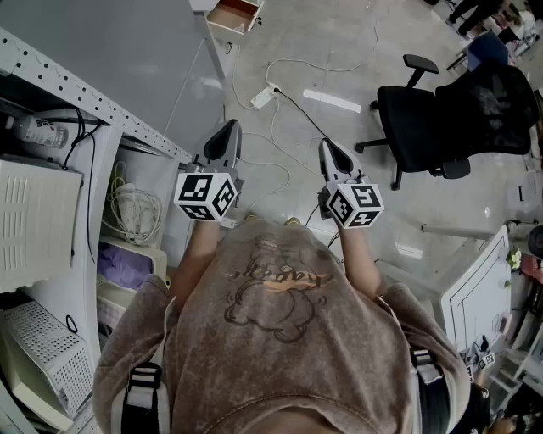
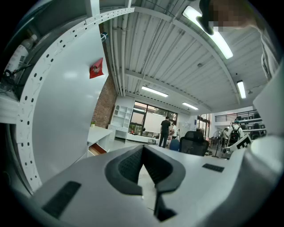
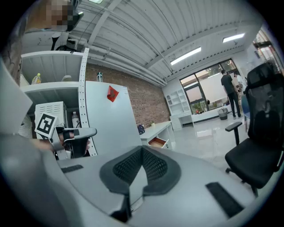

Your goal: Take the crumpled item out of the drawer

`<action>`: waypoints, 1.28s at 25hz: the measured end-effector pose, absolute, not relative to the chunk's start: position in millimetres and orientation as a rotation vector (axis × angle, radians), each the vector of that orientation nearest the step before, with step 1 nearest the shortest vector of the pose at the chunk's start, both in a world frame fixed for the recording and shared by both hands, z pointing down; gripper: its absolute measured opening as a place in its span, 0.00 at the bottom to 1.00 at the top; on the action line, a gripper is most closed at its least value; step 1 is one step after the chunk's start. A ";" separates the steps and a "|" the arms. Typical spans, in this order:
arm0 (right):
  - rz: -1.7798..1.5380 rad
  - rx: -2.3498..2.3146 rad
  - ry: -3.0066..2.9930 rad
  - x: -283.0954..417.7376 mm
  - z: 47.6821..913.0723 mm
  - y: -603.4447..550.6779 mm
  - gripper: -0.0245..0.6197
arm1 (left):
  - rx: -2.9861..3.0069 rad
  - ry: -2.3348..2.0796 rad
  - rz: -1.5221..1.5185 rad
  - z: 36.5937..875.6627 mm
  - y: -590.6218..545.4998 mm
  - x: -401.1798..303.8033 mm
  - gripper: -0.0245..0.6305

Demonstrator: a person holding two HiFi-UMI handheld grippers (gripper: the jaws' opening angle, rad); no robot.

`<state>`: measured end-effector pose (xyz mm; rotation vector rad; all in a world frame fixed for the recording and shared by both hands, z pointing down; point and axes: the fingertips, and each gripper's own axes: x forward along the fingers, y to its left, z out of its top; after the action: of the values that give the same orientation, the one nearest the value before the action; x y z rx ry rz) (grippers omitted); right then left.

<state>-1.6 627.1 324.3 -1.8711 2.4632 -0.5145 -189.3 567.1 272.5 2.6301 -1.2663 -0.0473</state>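
Grey workshop floor runs out to a small drawer [image 1: 235, 17] standing open, well ahead of both grippers; its contents are too far off to make out, so I can't see the crumpled item yet. My left gripper [image 1: 230, 125] and right gripper [image 1: 326, 142] are both closed tight on nothing. I'd worry about the power strip [image 1: 263, 96] and cable [image 1: 301, 114] lying just ahead: an easy trip or snag on the approach.

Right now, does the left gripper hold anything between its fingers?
No, the left gripper has its fingers closed tip to tip, with nothing between them.
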 end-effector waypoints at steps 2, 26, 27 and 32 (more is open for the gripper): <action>-0.519 -1.863 2.459 -2.5 324.4 627.1 0.03 | 2.627 -1.267 -0.045 273.3 567.6 -188.5 0.05; -0.596 -1.780 2.512 63.5 359.9 611.0 0.04 | 2.612 -1.281 -0.031 301.4 547.2 -113.6 0.05; -0.601 -1.786 2.510 66.0 362.5 606.5 0.04 | 2.613 -1.276 -0.035 303.0 541.3 -110.6 0.05; -0.618 -1.799 2.507 75.1 367.9 577.2 0.04 | 2.588 -1.259 -0.039 312.5 504.5 -99.1 0.05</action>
<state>75.1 577.2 367.9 -1.7991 2.5067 -0.6183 -99.1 504.5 312.5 2.5877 -1.2593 -0.0387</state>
